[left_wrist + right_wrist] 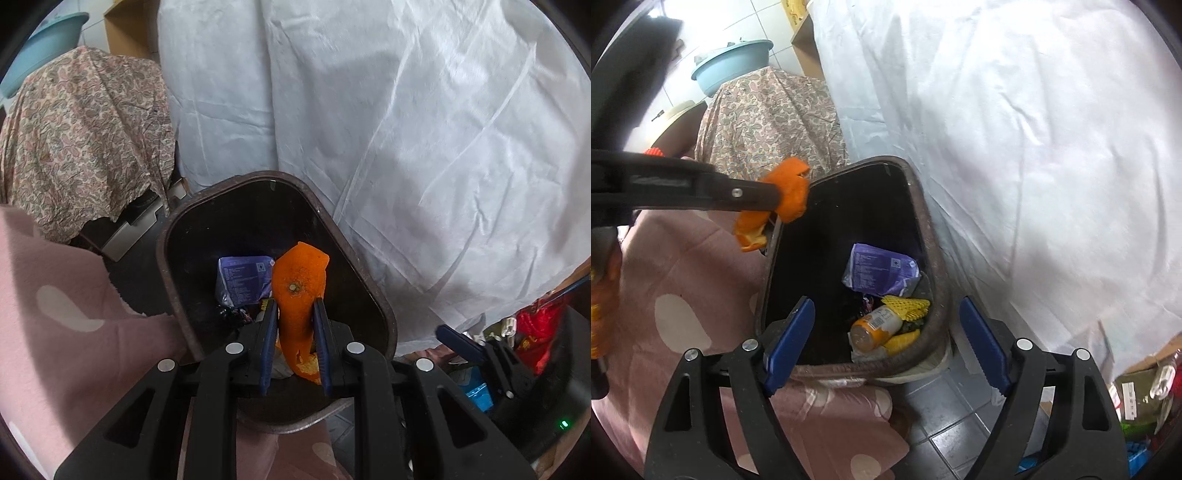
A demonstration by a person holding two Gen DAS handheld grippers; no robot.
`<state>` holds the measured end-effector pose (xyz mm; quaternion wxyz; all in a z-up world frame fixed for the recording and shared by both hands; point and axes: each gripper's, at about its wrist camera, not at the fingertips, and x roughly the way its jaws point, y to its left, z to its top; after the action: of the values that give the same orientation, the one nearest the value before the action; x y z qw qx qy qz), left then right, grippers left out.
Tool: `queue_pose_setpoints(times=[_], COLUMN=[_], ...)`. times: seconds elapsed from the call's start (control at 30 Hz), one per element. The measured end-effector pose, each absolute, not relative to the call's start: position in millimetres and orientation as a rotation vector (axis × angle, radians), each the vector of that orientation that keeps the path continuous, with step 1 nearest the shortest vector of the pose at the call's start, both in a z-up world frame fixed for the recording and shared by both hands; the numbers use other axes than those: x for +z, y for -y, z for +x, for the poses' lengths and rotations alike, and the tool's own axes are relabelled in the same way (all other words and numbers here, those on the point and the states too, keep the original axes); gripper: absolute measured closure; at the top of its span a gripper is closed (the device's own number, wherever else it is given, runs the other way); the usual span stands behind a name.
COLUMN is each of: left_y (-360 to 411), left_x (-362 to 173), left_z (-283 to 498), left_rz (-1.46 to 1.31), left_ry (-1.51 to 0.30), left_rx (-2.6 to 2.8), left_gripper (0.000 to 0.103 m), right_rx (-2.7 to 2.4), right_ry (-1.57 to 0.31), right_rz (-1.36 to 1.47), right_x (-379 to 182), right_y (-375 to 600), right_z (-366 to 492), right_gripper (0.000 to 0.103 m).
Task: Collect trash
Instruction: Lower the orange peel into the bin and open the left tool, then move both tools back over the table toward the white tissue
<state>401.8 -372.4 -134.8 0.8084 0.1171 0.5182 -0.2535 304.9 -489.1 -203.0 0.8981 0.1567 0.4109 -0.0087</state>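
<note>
My left gripper [294, 306] is shut on an orange peel [299, 291] and holds it over the open dark trash bin [177, 229]. In the right wrist view the left gripper [777, 206] comes in from the left with the peel [788, 192] at the bin's near left rim [931, 229]. Inside the bin lie a purple wrapper [879, 269], a small orange bottle [875, 326] and yellow foam netting [907, 306]. My right gripper [886, 339] is open and empty, just above the bin's near edge; one of its blue fingers [460, 341] shows in the left wrist view.
A pink dotted blanket [683, 295] lies left of the bin. A white sheet [1034, 129] hangs behind and right of it. A paisley cloth [768, 114] covers something behind, with a blue basin [727, 66] on top. Grey floor tiles [945, 424] and clutter [1141, 398] lie at right.
</note>
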Motion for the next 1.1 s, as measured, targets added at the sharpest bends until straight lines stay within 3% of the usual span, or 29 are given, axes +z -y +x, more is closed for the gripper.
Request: queue_pose_setpoints(times=[0.07, 0.13, 0.43, 1.1], left_y=[378, 381, 376, 275], left_x=[-141, -143, -114, -53], left_z=[404, 405, 383, 311], left_rz=[0.271, 0.285, 0.275, 0.192], left_ry=[-1.113, -1.11, -1.002, -0.843], left_rx=[-0.543, -0.528, -0.559, -0.631], left_gripper=[0.072, 0.055, 0.038, 0.03], right_rx=[-0.018, -0.022, -0.031, 0.094], right_ry=[-0.851, -0.848, -0.833, -0.766], right_rz=[0.327, 0.32, 0.276, 0.215], right_x=[-204, -203, -197, -145], right_y=[490, 489, 486, 433], right_z=[301, 298, 287, 274], right_gripper=[0.022, 0.022, 0.022, 0.018])
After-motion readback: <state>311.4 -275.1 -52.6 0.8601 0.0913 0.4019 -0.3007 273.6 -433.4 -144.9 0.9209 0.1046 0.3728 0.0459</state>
